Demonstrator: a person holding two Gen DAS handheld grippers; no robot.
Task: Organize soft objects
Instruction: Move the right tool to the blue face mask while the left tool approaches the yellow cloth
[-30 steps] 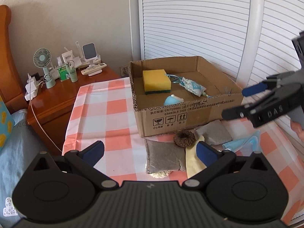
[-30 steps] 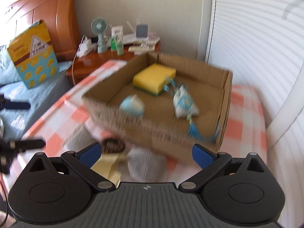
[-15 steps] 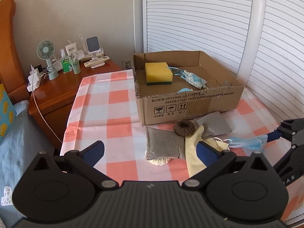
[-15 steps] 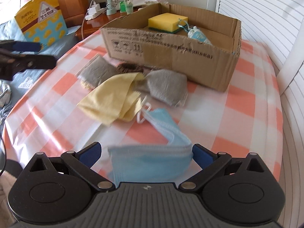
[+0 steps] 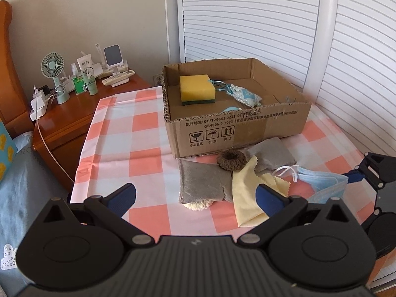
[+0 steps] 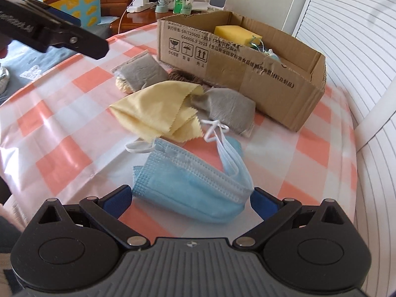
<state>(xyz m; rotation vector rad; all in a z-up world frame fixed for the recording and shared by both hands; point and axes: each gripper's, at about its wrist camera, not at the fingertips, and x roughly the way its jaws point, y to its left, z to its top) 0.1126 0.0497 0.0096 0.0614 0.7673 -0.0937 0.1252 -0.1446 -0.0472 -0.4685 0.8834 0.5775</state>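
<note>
We see a tabletop (image 5: 146,146) with a pink and white checked cover. On it sit a cardboard box (image 5: 235,133), two gray pouches (image 5: 203,183) (image 5: 272,151), a yellow cloth (image 6: 158,109) and a blue face mask (image 6: 195,185).

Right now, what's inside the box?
In the box: a yellow sponge, a patterned blue pouch with strings, and a light blue item mostly hidden behind the front wall. The floor there is covered.
</note>
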